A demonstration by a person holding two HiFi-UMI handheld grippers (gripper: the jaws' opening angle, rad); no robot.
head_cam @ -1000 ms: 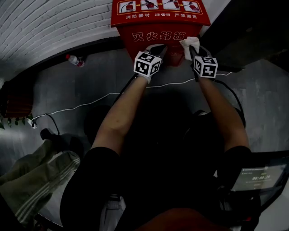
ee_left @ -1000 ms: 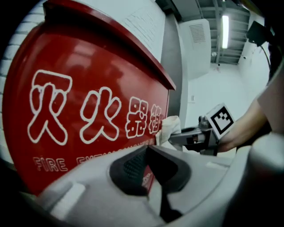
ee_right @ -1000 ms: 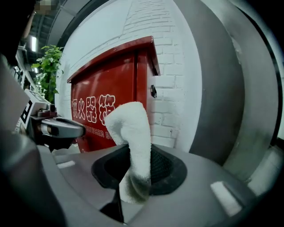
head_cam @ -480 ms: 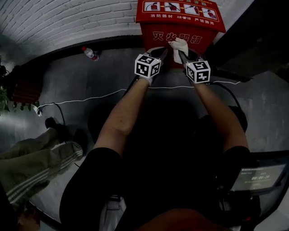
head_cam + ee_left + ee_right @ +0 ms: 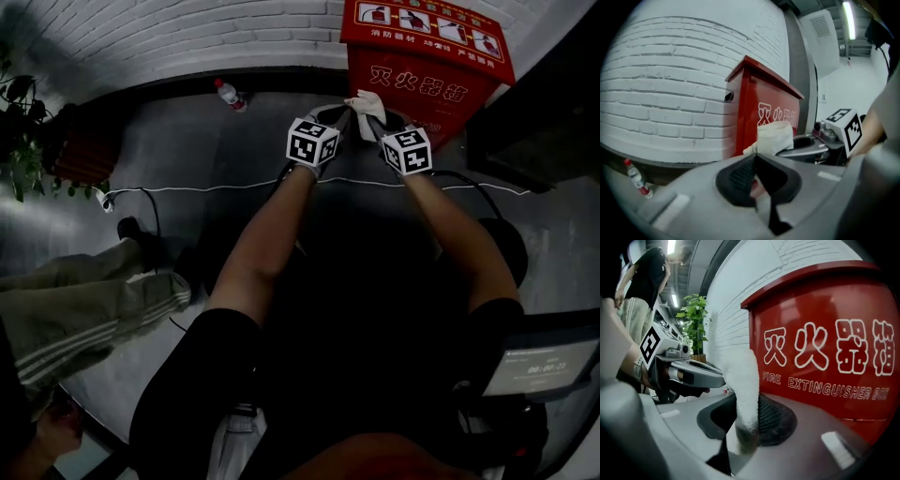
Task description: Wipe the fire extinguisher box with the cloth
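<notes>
While the box point(image 5: 424, 67) stands on the floor against the white brick wall point(image 5: 169, 37), my right gripper point(image 5: 746, 422) pinches the cloth point(image 5: 740, 380) by its lower end, jaws clamped on the fabric. The rest rises as a white fold in front of the box's lettered face. From the head view the cloth sits just off the near left corner of that face, and I cannot tell whether it touches the paint. My left gripper point(image 5: 754, 161) hovers just beside the right one, jaws pressed together with nothing I can make out between them.

The cloth looks soft, light and limp, likely to bunch or slip if gripped at a thin edge. My judgement is that the thick fold now in the jaws is the place to hold it, leaving a broad pad free to meet the surface. The box looks stiff and glossy, probably slick under the wipe and heavy enough to stay put against light pressure. A bottle point(image 5: 228, 94) lies on the floor by the wall, well apart.
</notes>
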